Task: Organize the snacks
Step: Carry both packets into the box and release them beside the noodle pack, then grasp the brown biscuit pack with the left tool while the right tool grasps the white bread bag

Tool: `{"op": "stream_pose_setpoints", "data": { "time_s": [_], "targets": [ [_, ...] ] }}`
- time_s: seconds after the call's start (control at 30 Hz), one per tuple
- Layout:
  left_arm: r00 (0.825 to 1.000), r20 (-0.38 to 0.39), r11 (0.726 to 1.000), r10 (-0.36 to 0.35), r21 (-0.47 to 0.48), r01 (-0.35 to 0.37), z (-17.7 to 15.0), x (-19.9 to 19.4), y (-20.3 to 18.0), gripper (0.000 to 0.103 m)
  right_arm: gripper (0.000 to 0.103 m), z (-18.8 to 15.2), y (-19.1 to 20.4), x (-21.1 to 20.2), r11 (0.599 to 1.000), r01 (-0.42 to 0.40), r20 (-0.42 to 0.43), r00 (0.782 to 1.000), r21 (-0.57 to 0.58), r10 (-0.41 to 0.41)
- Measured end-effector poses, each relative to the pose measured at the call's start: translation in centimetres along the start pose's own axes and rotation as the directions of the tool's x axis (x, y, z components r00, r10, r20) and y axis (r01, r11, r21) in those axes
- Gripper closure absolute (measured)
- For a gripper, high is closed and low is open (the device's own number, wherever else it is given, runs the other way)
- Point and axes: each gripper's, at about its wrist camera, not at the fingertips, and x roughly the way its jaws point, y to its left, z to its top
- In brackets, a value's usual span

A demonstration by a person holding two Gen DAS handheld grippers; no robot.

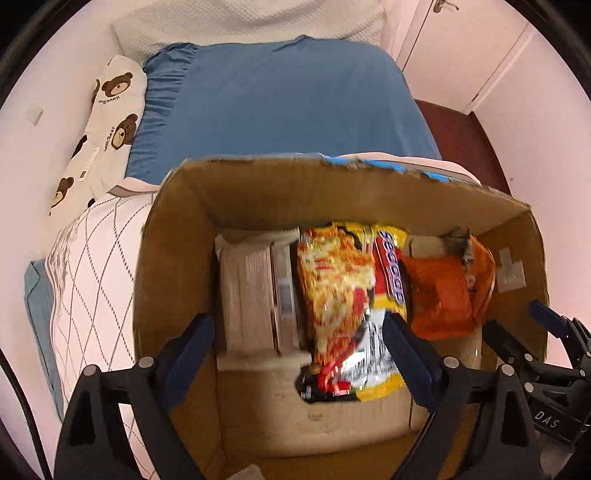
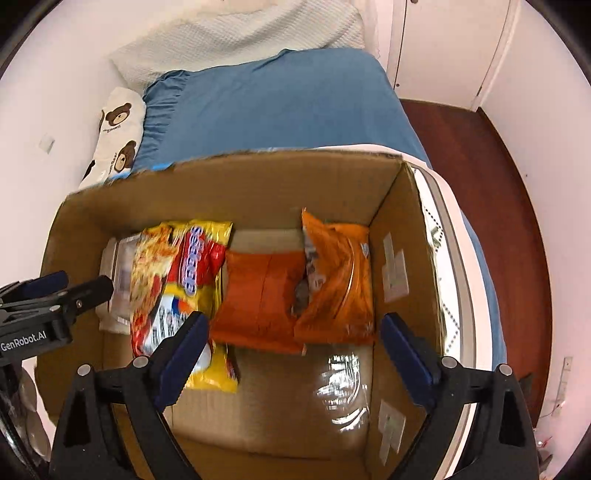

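Over the cardboard box (image 1: pixel 177 258) on the bed, left gripper (image 1: pixel 299 354) and right gripper (image 2: pixel 291 350) hang wide apart, holding nothing. Inside: yellow noodle packet (image 1: pixel 343 302), orange snack bags (image 2: pixel 295 295), a blurred pale pack (image 1: pixel 255 295). Beyond, blue sheet (image 1: pixel 273 99), bear-print pillow (image 1: pixel 107 122), dark wooden floor (image 2: pixel 491 177).

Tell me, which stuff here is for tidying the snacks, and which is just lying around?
For the snacks: cardboard box, yellow noodle packet, dark orange packet, lighter orange bag, pale packet, clear wrapper.

Just lying around: blue bedsheet, teddy-bear pillow, white blanket.
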Motion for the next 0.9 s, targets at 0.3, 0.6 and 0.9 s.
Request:
{"op": "stream_pose_setpoints", "data": {
  "time_s": [0.3,0.6,0.9],
  "targets": [
    [0.996,0.090,1.000,-0.027,-0.003,0.027,-5.3,-4.5,-0.2,0.010,0.007,-3.7,0.5,-4.5,0.999,-0.047,0.065,0.997,-0.001,0.047],
    [0.973,0.231,0.999,-0.026,0.028,0.021,-10.5,-11.2,-1.2,0.010,0.007,-7.6,1.0,-10.3,0.998,-0.034,0.159,0.986,-0.043,0.041],
    [0.950,0.307,0.998,-0.057,0.046,0.045,-14.9,-16.2,-1.9,0.010,0.007,-11.9,1.3,-15.5,0.997,-0.064,0.240,0.968,-0.052,0.075]
  ]
}}
